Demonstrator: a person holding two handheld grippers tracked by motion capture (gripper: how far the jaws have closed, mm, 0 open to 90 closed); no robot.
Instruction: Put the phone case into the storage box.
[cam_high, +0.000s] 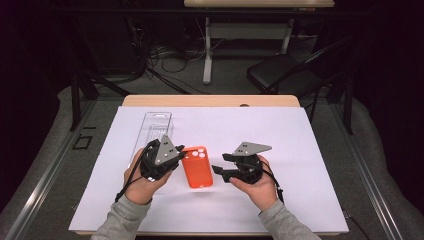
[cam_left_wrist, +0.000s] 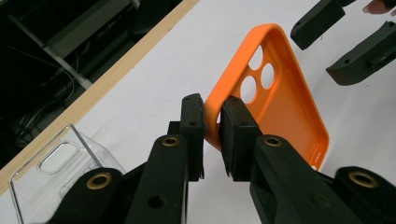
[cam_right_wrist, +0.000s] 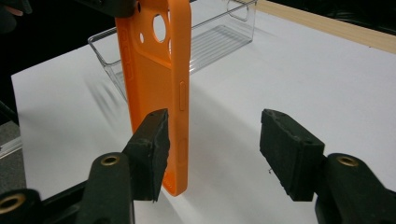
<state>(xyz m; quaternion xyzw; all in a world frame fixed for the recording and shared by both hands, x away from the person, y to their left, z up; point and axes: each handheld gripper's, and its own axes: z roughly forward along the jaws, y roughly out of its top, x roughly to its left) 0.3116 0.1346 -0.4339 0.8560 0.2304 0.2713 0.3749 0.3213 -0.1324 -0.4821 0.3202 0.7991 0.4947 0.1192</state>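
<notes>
High view, left to right: a clear plastic packaging tray (cam_high: 156, 131) lies at the left on the white paper sheet (cam_high: 300, 200); then come the left gripper (cam_high: 176, 158), the orange silicone phone case (cam_high: 197, 167) and the right gripper (cam_high: 218, 164).
Left gripper: in the left gripper view its black jaws are clamped on the rim of the orange case (cam_left_wrist: 280, 93) near the camera holes, with the wall of the case pinched between the pads.
Likely reason for that hold: the pinch on the rim appears to keep the case raised and steady, so that the other hand can work on it.
Orange case, place: it is held just above the paper between the two hands, to the right of the clear tray (cam_right_wrist: 205, 37).
Right gripper: in the right gripper view its jaws stand apart; the left pad (cam_right_wrist: 152, 149) sits just beside the side edge of the case (cam_right_wrist: 159, 84) and the other pad stands well clear, so it grips nothing.
Judgement: the right gripper seems poised to take or let go of the lower end.
Count: one orange case, one clear tray, one paper sheet, two grippers, three round camera holes in the case.
</notes>
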